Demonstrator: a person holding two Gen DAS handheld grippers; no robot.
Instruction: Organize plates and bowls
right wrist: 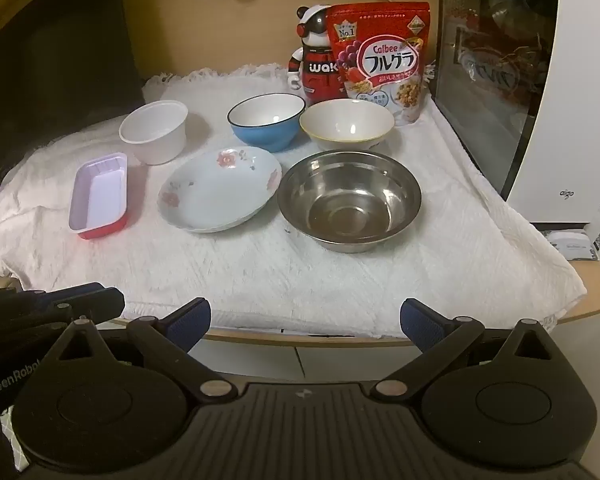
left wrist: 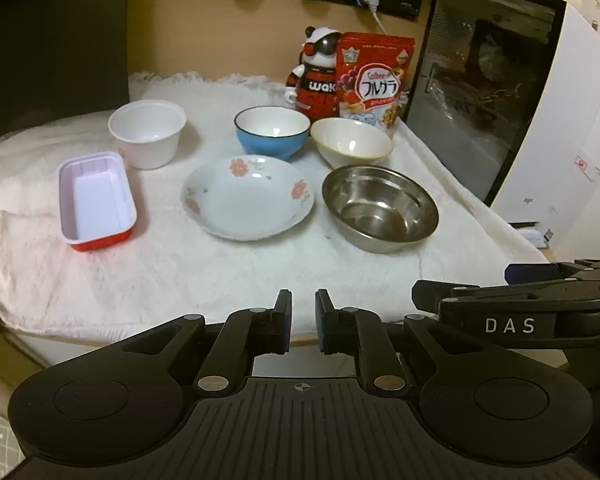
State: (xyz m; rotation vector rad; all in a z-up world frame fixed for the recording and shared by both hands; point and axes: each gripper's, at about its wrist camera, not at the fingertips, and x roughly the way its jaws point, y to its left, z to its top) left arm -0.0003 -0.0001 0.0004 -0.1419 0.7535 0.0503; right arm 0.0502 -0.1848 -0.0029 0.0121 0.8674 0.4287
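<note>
On a white cloth (left wrist: 220,280) stand a floral plate (left wrist: 247,197) (right wrist: 219,194), a steel bowl (left wrist: 380,208) (right wrist: 349,199), a blue bowl (left wrist: 272,131) (right wrist: 266,121), a cream bowl (left wrist: 351,142) (right wrist: 346,124), a white plastic cup bowl (left wrist: 147,132) (right wrist: 154,131) and a red rectangular tray (left wrist: 97,200) (right wrist: 99,195). My left gripper (left wrist: 303,320) hangs shut and empty over the cloth's near edge. My right gripper (right wrist: 305,320) stands wide open and empty at the table's front edge, short of the steel bowl. Each gripper also shows in the other's view.
A red cereal bag (left wrist: 374,80) (right wrist: 380,60) and a red-and-black figurine (left wrist: 318,72) (right wrist: 314,60) stand at the back. A white oven with a dark glass door (left wrist: 500,92) (right wrist: 500,72) borders the right side. A dark object (left wrist: 52,40) sits at the left.
</note>
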